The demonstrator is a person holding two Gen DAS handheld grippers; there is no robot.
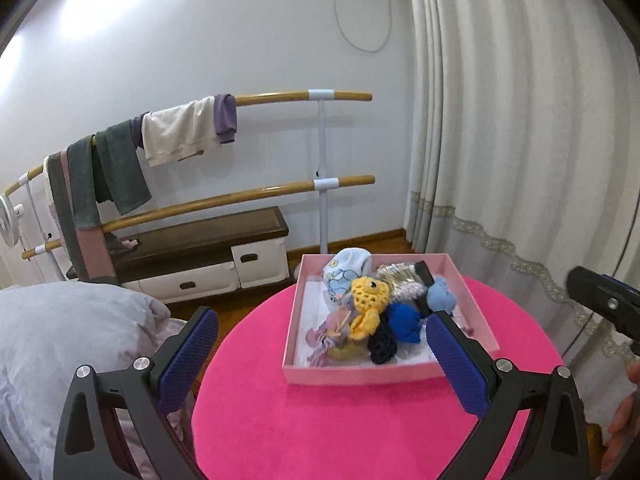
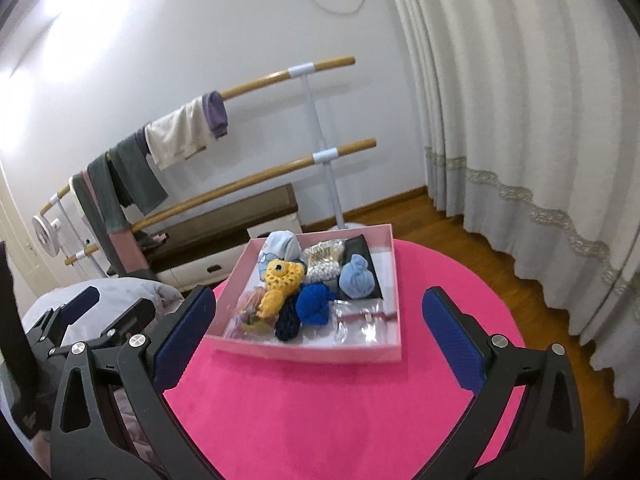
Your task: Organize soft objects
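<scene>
Left wrist: pink box [image 1: 360,376] mid-table (bare pink rim [image 1: 340,432] around)

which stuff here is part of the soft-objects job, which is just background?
Job: pink box; yellow crochet toy; royal blue knot; light blue pouch; navy knit piece; left gripper and right gripper, both open, empty.

Background: towels on the rail; curtain; bench; fan.

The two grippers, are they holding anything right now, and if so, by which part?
Nothing is held. The left gripper and right gripper both stand open and empty above the pink table, short of the pink box.
</scene>
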